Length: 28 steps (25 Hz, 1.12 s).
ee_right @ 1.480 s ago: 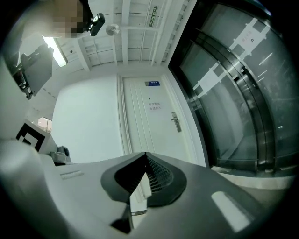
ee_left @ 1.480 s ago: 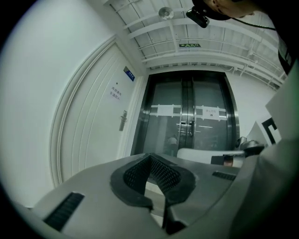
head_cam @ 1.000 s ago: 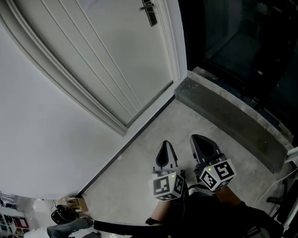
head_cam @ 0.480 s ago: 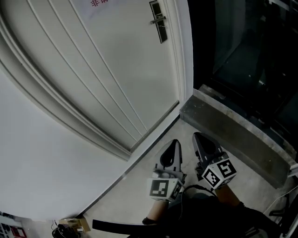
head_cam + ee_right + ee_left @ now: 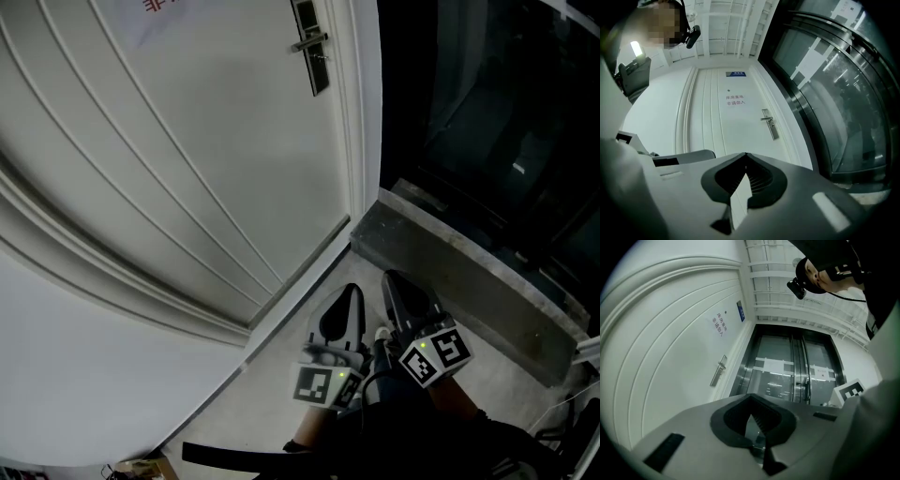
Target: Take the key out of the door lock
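Mostly, a white panelled door (image 5: pixel 187 141) is filling the head view, with a dark glass wall (image 5: pixel 497 122) standing to its right. A grey stone ledge (image 5: pixel 450 272) is running along the foot of that glass, and a pale floor (image 5: pixel 272 375) is lying below the door.

Low in the frame, the left gripper (image 5: pixel 349 292) and the right gripper (image 5: pixel 395 281) are hanging side by side, close together and pointing toward the door. Each gripper view is showing its jaws drawn together with nothing between them.

High on the door's right edge, a lever handle (image 5: pixel 307 42) is sitting on a dark lock plate (image 5: pixel 313 67), well apart from both grippers. The key is too small to make out there.
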Available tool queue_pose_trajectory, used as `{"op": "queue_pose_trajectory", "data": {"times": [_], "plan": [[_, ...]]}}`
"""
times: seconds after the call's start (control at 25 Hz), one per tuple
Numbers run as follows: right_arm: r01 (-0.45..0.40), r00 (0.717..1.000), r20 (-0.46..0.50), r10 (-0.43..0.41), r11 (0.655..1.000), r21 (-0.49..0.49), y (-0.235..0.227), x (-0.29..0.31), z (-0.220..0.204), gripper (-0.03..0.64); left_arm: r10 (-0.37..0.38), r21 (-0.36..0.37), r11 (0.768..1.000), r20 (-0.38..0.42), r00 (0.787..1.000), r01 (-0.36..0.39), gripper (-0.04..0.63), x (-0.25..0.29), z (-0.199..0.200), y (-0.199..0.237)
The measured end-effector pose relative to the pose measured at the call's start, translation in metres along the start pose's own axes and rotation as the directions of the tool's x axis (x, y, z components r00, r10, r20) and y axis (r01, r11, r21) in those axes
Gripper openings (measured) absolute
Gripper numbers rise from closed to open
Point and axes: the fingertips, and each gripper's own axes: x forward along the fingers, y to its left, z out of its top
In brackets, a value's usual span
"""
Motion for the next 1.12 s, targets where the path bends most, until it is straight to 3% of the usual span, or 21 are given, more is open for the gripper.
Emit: {"op": "queue_pose_trajectory", "data": {"times": [0.2, 0.32, 0.44, 0.6, 0.88, 1.12], "plan": [[-0.069, 0.998, -0.003, 0.069, 0.998, 0.001, -0.049, 0.073, 0.012, 0.002, 0.104, 0.048, 0.994, -0.040, 0.994, -0.102, 0.000, 0.077, -0.017, 0.046], [-0.144, 0.989, -0.038, 0.143, 0.989, -0.039, -0.068, 0.115, 0.022, 0.002, 0.186, 0.083, 0.979, -0.010, 0.983, -0.184, 0.000, 0.119, -0.010, 0.070], [-0.186, 0.982, -0.049, 0.184, 0.981, -0.054, -0.092, 0.150, 0.030, 0.002, 0.254, 0.067, 0.965, 0.027, 0.967, -0.255, 0.000, 0.160, -0.006, 0.091], [-0.196, 0.978, -0.085, 0.192, 0.980, -0.041, -0.128, 0.180, 0.027, 0.003, 0.324, 0.054, 0.945, -0.002, 0.946, -0.323, 0.000, 0.201, -0.025, 0.111], [-0.228, 0.966, -0.129, 0.223, 0.974, -0.019, -0.157, 0.215, 0.013, 0.002, 0.357, 0.073, 0.932, -0.036, 0.933, -0.354, 0.000, 0.234, -0.045, 0.135], [-0.237, 0.964, -0.140, 0.226, 0.969, -0.065, -0.164, 0.257, 0.006, 0.002, 0.393, 0.052, 0.919, -0.049, 0.918, -0.390, 0.000, 0.262, -0.047, 0.176]]}}
